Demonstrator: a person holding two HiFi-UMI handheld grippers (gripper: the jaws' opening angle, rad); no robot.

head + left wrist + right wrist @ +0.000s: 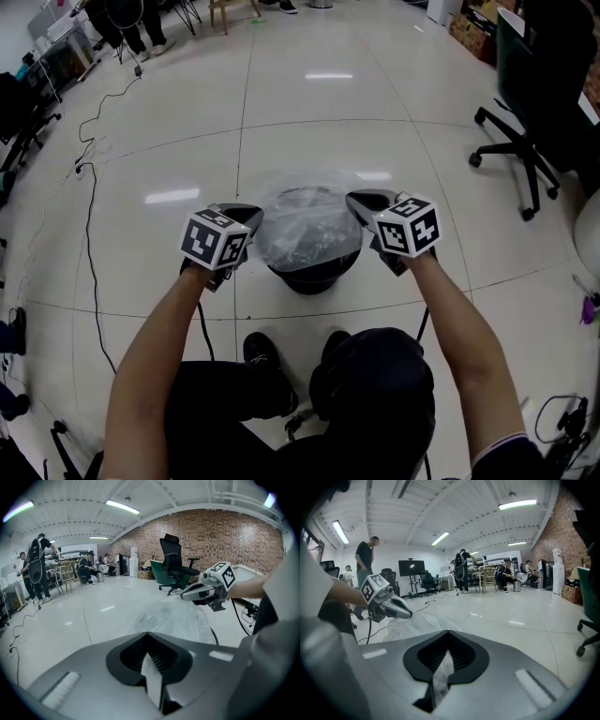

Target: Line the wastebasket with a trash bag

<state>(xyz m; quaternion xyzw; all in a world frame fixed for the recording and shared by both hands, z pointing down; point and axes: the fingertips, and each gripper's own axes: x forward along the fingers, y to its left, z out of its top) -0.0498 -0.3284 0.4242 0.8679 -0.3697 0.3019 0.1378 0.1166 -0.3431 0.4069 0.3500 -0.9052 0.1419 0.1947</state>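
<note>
**Progress:** I judge the job about half done. Your bin (pixel 314 275) stands on the floor at your 12 o'clock. The bag (pixel 305 230) balloons over the bin's mouth and hides the rim. Only the bin's lower wall shows, at 6 o'clock.

**Outstanding:** The bag has to be seated down inside and its edge cuffed over the rim. No cuff is evident.

**Contents:** Nothing shows in the bin but the bag, and the bag appears empty. Whether it reaches the bottom cannot be told.

**Tongs:** Your left gripper (pixel 251 217), at the bag's 9 o'clock, is clenched on a strip of bag film. Your right gripper (pixel 358 202), at 3 o'clock, is likewise clamped on the film.
</note>
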